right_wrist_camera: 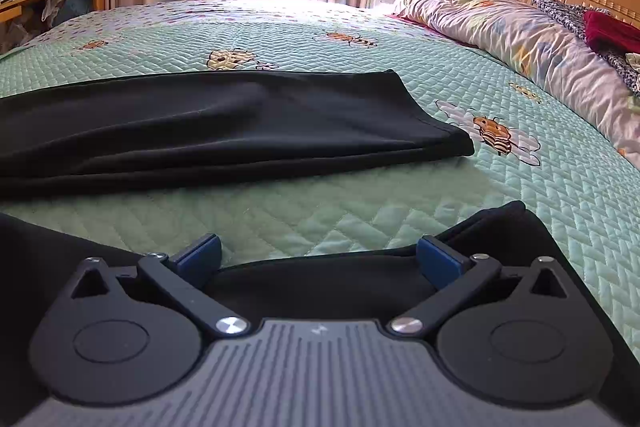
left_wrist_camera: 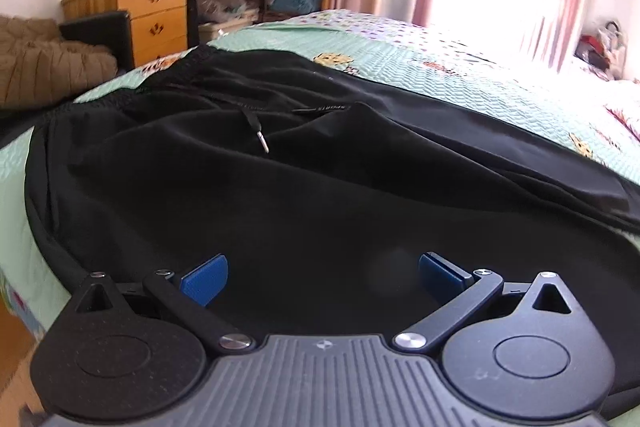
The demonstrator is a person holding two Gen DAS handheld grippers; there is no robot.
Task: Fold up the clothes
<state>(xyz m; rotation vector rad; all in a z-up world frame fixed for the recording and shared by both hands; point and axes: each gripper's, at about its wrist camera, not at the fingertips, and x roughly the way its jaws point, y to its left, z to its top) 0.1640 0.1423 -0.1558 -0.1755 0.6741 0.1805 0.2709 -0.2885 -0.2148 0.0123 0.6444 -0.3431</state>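
Left wrist view has the left gripper (left_wrist_camera: 322, 273) spread wide with nothing pinched, hovering over the waist end of the black trousers (left_wrist_camera: 280, 187), which fill the frame from 9 to 3 o'clock on the green quilted bedspread (left_wrist_camera: 460, 67); the drawstring tip (left_wrist_camera: 262, 143) sits around 12. On the right wrist camera, the right gripper (right_wrist_camera: 320, 259) is also wide open, one trouser leg (right_wrist_camera: 224, 123) stretched across at 11 o'clock, the other leg's hem (right_wrist_camera: 500, 231) just under the fingers at 3.

Black trousers (left_wrist_camera: 280, 179) are seen spread on the green quilted bed (left_wrist_camera: 460, 75), drawstring tip (left_wrist_camera: 262, 143) exposed, the left gripper (left_wrist_camera: 322, 275) held wide apart above the fabric.
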